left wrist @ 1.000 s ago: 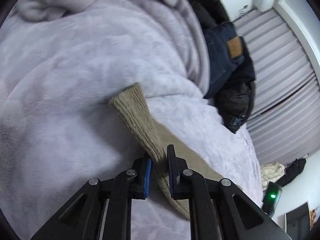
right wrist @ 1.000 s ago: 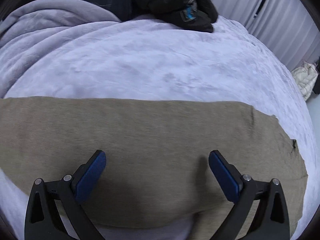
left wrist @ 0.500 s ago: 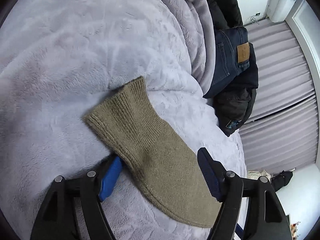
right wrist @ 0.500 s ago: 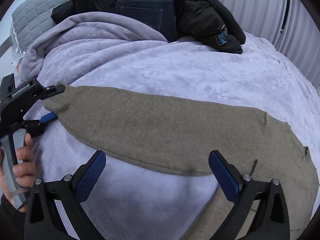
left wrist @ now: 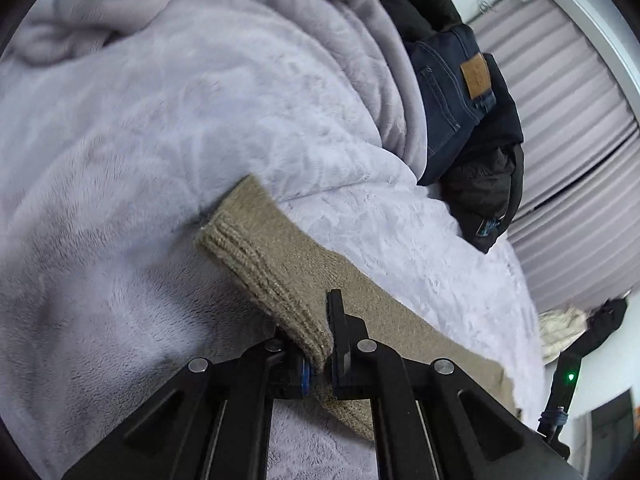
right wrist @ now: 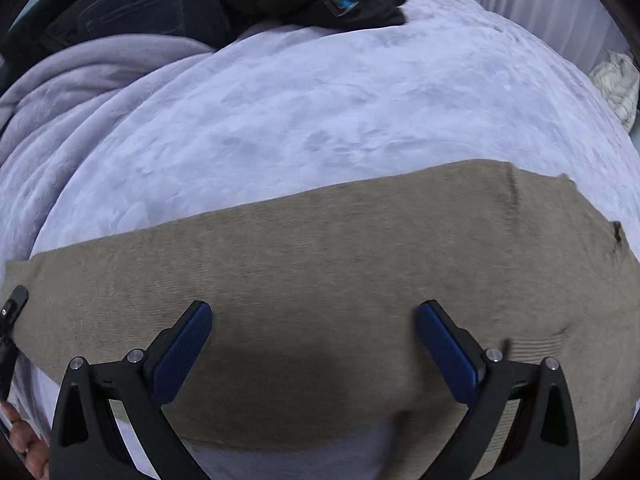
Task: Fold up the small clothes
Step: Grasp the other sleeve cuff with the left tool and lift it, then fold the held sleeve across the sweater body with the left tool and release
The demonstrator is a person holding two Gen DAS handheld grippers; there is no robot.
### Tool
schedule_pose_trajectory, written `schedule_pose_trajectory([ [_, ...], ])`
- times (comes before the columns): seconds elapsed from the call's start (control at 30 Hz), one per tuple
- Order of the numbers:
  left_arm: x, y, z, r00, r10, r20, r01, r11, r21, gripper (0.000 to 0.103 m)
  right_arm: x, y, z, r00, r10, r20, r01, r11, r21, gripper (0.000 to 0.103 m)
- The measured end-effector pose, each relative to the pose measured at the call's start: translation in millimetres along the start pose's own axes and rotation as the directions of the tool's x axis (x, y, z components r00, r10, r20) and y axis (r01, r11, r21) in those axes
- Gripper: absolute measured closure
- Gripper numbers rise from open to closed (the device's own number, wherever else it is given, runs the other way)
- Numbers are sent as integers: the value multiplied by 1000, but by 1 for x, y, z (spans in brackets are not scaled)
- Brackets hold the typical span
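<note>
Ribbed olive knit sock (left wrist: 272, 264) pinched by left hand-held gripper (left wrist: 320, 368), right hand-held gripper (right wrist: 314, 344) agape, plush lilac blanket (left wrist: 160, 120)

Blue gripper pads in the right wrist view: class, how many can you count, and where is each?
2. One pad lies lower left and the other pad lower right, both over the tan garment. None seems hidden.

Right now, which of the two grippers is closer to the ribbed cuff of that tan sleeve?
Left. The left gripper is clamped on the ribbed cuff. The right gripper hangs open over the sleeve's wider part, away from the cuff.
</note>
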State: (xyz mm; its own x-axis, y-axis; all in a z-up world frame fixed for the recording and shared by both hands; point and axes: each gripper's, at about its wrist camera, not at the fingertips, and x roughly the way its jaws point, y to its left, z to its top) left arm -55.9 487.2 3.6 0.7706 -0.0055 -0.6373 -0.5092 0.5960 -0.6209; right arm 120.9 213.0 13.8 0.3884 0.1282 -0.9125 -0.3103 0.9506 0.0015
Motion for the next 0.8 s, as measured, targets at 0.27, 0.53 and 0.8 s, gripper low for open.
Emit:
schedule_pose_trajectory([
  [0.27,2,-75,-25,992,118,-45,-103,963,249,96,-38,42,-36,992,113,50,-101,972,-212,1],
  [0.53,34,-224,-113,978,93,-187,16,860,510,96,-120,-153,-88,977,-84,194,94,995,-40,1],
  [0.8,25,-364,-218,963,27,-268,162,737,657,96,-153,-279,-159,950,-243,198,230,970,83,1],
])
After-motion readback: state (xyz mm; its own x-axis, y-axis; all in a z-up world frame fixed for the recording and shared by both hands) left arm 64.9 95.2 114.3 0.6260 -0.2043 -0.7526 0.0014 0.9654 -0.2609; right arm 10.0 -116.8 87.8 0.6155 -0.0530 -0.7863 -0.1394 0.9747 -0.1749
